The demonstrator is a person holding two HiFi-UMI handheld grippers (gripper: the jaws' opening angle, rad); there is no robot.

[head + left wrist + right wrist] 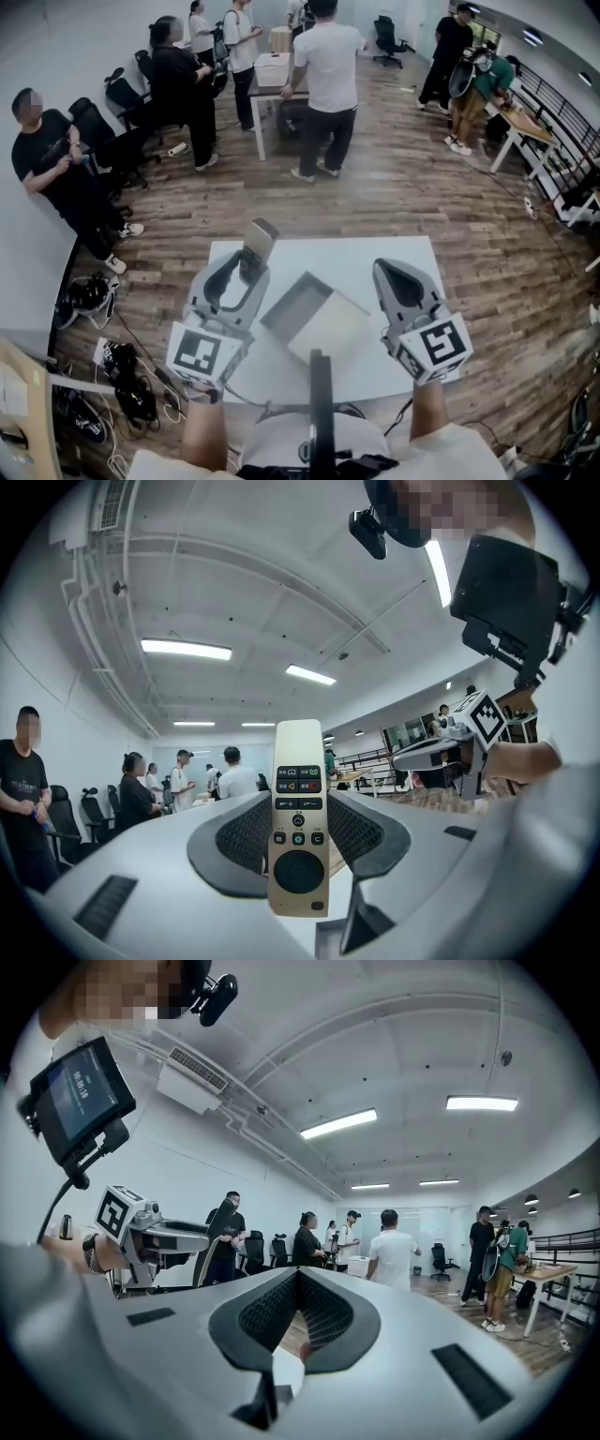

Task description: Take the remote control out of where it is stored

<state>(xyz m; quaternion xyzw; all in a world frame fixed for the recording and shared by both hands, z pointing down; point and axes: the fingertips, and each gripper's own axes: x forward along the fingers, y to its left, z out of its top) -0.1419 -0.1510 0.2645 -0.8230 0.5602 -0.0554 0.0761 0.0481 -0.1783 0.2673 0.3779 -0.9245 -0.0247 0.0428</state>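
Note:
A long cream remote control [298,817] with dark buttons stands upright between the jaws of my left gripper [249,259], which is shut on its lower half. In the head view the remote [259,240] is raised above the left part of the white table [403,253]. An open white storage box [330,326] with a grey inside lies at the table's middle, between both grippers. My right gripper [383,269] hovers over the table's right side, to the right of the box, its jaws shut with nothing in them. In the right gripper view its pads meet at the tip [298,1275].
Several people stand or sit around desks and office chairs on the wood floor beyond the table. Cables and gear [122,384] lie on the floor at the left. A black vertical bar [321,403] rises at the table's near edge, close to my body.

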